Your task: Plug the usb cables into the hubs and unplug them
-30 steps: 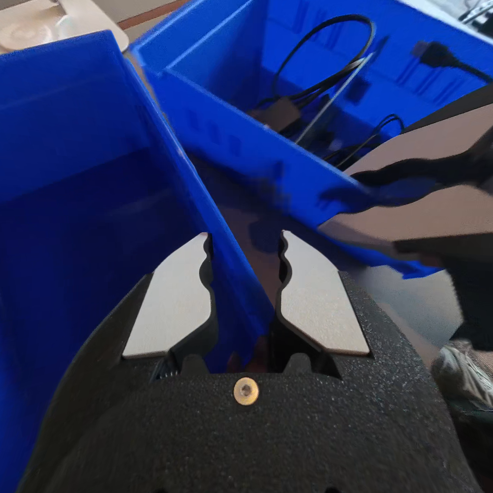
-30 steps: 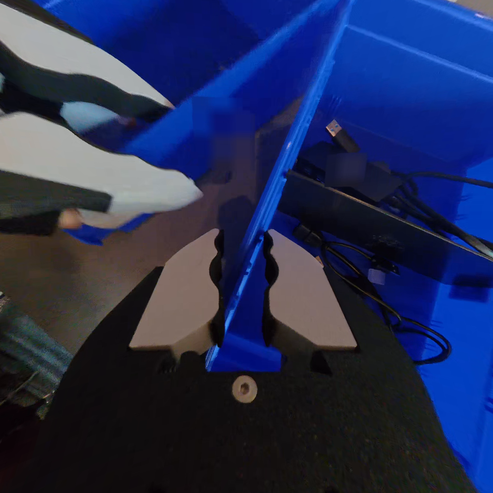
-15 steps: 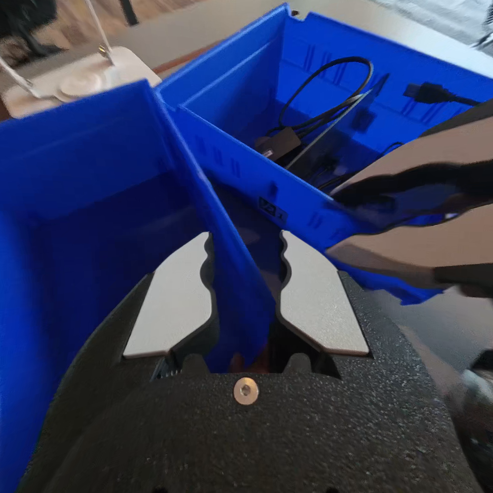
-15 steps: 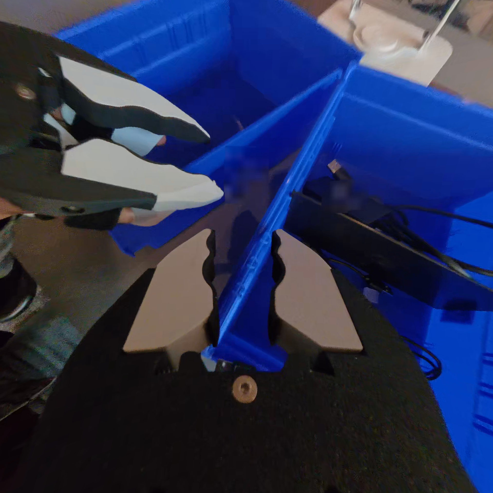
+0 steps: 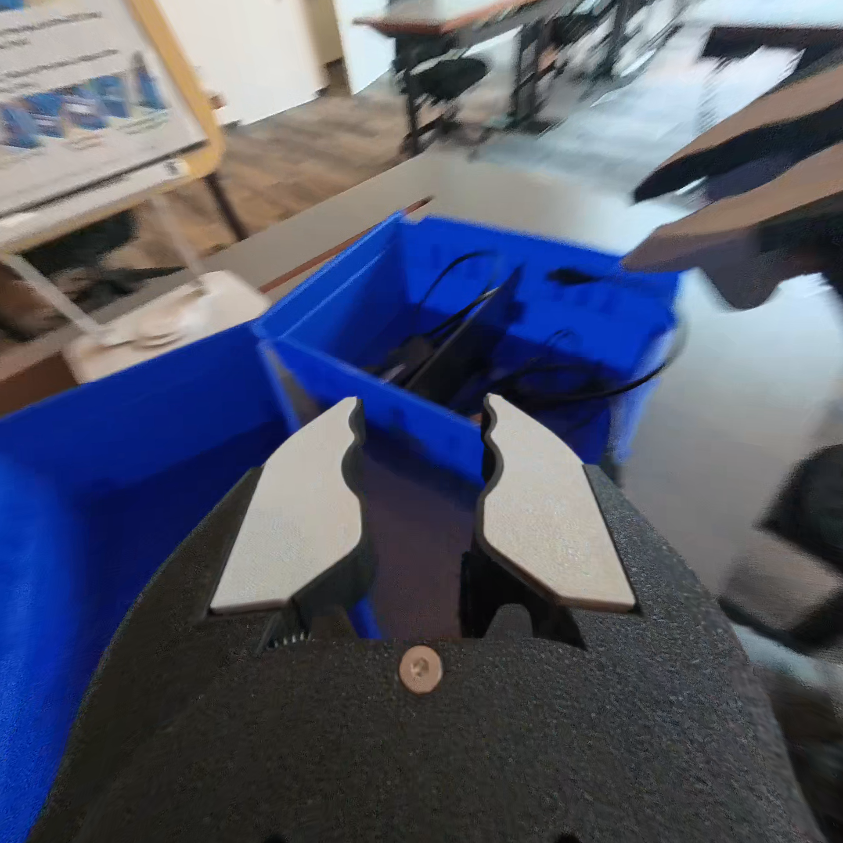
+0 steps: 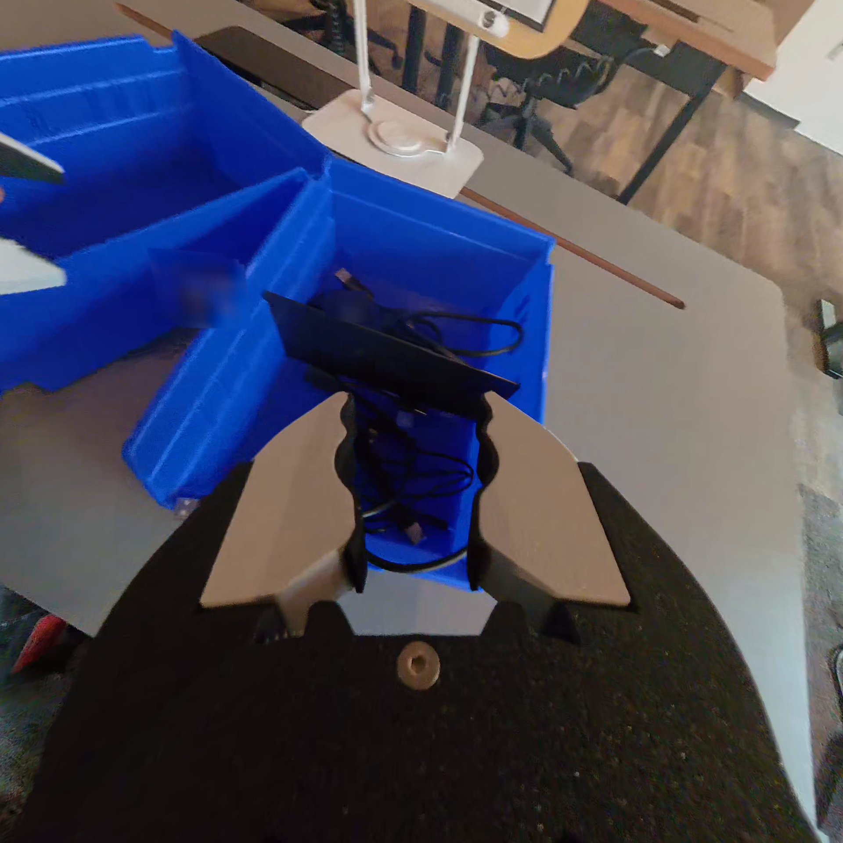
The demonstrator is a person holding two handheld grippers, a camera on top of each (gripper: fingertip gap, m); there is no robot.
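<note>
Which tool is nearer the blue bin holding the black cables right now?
Right. The right tool hangs open just above the cable bin, looking down into it. The left tool is open farther back, over the gap beside the empty bin.

Left hand-held gripper (image 5: 422, 410) at lower centre, jaws apart, empty. Blue bin (image 5: 137, 456) at left; second blue bin (image 5: 356, 296) at centre holds black cables (image 5: 456, 296). Right hand-held gripper (image 5: 711, 214) blurred, upper right. Grey worktop (image 5: 730, 387) beneath.
</note>
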